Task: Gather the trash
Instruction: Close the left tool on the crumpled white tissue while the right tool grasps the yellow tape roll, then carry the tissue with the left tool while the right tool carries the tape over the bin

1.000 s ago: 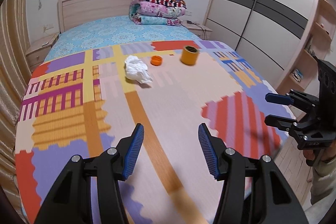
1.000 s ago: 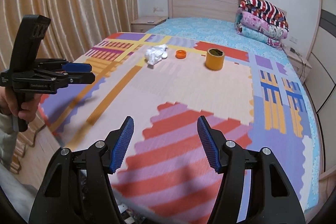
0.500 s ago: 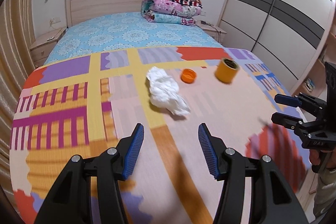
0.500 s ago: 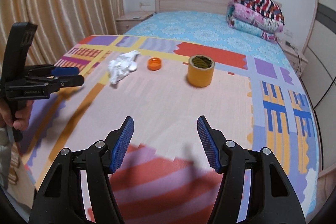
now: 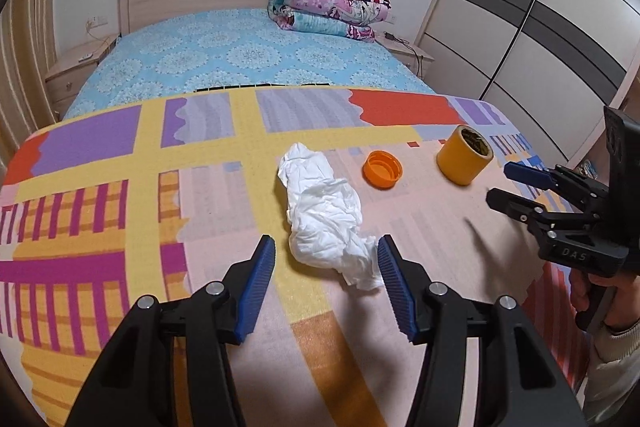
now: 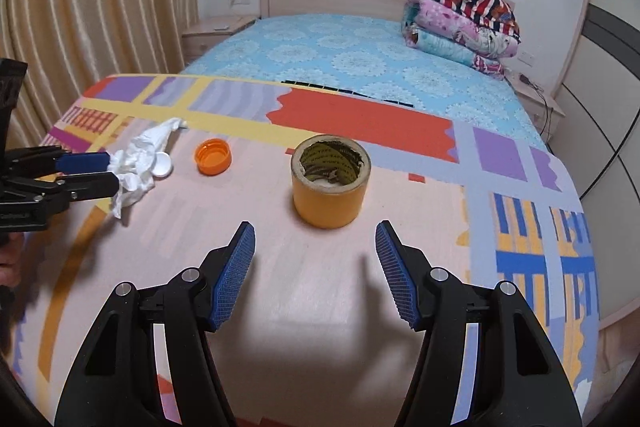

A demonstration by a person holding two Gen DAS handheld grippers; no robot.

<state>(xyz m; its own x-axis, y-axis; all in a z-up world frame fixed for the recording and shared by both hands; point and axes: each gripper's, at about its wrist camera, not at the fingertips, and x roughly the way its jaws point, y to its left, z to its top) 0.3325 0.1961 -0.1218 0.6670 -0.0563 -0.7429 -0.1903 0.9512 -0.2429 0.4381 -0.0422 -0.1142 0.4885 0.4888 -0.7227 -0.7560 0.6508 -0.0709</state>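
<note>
A crumpled white tissue [image 5: 326,217] lies on the colourful foam mat [image 5: 120,187]; it also shows in the right wrist view [image 6: 140,159]. My left gripper [image 5: 326,253] is open, with the tissue's near end between its fingertips. An orange bottle cap [image 5: 382,169] lies right of the tissue and also shows in the right wrist view [image 6: 213,157]. A yellow tape roll [image 6: 330,181] stands upright just ahead of my open right gripper [image 6: 315,237]; it also shows in the left wrist view [image 5: 464,155]. A white cap [image 6: 162,163] lies by the tissue.
The mat covers the foot of a bed with a blue sheet [image 5: 240,59]. Folded quilts [image 5: 332,3] are stacked by the headboard. A wardrobe [image 5: 540,7] stands to the right, curtains [image 6: 80,7] to the left. The mat's edge drops off on the right [image 6: 580,227].
Both grippers have moved forward over the mat. The left one has closed in on the tissue, the right one on the tape roll. Both stay open.
</note>
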